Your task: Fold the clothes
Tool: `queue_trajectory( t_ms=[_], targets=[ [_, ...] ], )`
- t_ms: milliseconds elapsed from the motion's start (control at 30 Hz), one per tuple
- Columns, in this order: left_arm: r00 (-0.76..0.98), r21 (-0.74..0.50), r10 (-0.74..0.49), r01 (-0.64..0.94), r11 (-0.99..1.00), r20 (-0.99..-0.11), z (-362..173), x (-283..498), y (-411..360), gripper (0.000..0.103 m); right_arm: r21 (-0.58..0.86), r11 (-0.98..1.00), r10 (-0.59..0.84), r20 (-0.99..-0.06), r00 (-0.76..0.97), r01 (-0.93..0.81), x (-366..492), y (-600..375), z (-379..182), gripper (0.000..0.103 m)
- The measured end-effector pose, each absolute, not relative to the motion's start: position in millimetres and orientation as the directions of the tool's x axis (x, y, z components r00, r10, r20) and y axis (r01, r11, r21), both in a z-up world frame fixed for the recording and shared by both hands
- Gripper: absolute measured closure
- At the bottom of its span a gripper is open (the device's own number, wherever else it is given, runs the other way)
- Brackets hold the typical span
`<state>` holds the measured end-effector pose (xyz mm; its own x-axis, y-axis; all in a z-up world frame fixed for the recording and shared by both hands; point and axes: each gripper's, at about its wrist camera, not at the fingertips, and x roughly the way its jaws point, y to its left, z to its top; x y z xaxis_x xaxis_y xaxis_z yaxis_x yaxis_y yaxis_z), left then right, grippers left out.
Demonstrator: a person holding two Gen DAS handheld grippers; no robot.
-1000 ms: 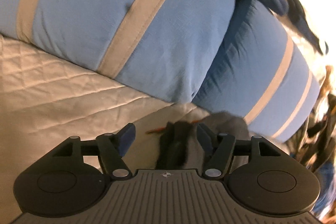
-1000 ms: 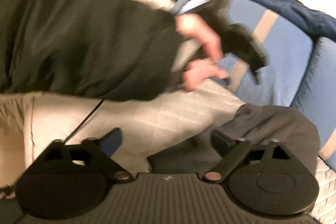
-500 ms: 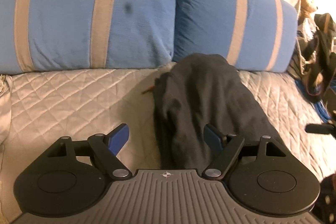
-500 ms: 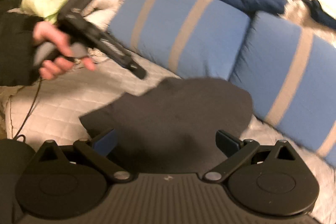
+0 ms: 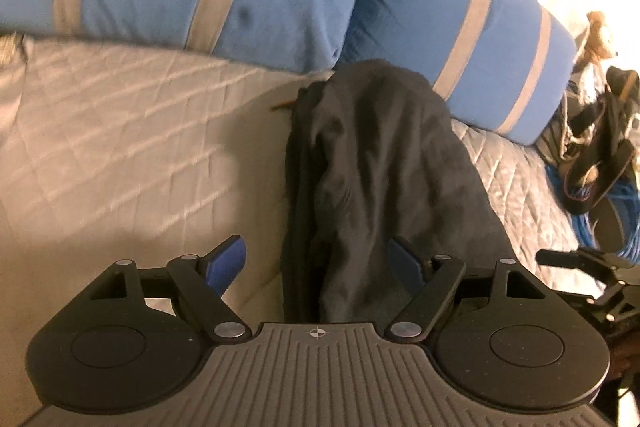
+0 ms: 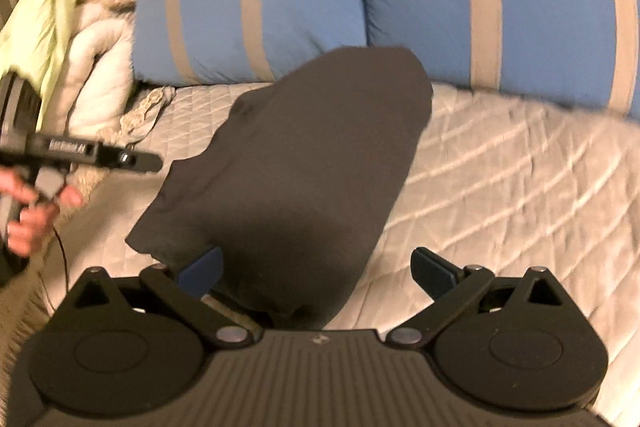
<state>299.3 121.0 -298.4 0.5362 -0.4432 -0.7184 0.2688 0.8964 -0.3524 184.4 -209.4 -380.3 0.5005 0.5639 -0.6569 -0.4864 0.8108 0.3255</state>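
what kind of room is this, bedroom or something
Most likely a bedroom, or a daybed in a living space. A quilted cover spreads under a dark garment, two blue striped cushions lean along the back, and bedding is piled at one end.

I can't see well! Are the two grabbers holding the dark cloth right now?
Left gripper: open, holding nothing, above the dark garment.
Right gripper: open, holding nothing.
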Motion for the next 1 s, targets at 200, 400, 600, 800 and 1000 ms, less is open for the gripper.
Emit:
queue_trajectory(
  t_ms=[200, 400, 600, 800, 1000],
  targets=[
    [0.5, -0.459, -0.484, 0.182, 0.869, -0.718, -314.4, 297.2, 140.8, 0.025, 0.48, 0.789, 0.614, -0.652, 0.445, -0.384, 201.3, -219.0, -394.2, 0.0],
    [0.456, -0.57, -0.553, 0.114, 0.813, -0.697, -332.3, 293.5, 152.6, 0.025, 0.593, 0.75, 0.659, -0.629, 0.413, -0.293, 213.4, -224.0, -410.2, 0.0],
    [0.438, -0.581, -0.559, 0.099, 0.808, -0.704, -348.8, 287.9, 150.5, 0.025, 0.612, 0.746, 0.66, -0.626, 0.415, -0.262, 218.3, -224.3, -419.9, 0.0],
    [0.447, -0.563, -0.554, 0.127, 0.816, -0.702, -353.2, 287.8, 139.8, 0.025, 0.634, 0.727, 0.682, -0.618, 0.391, -0.265, 224.5, -217.3, -428.5, 0.0],
    [0.416, -0.622, -0.61, 0.123, 0.773, -0.675, -362.2, 307.9, 128.0, 0.026, 0.764, 0.622, 0.772, -0.562, 0.298, -0.172, 244.1, -211.8, -451.6, 0.006]
  ],
)
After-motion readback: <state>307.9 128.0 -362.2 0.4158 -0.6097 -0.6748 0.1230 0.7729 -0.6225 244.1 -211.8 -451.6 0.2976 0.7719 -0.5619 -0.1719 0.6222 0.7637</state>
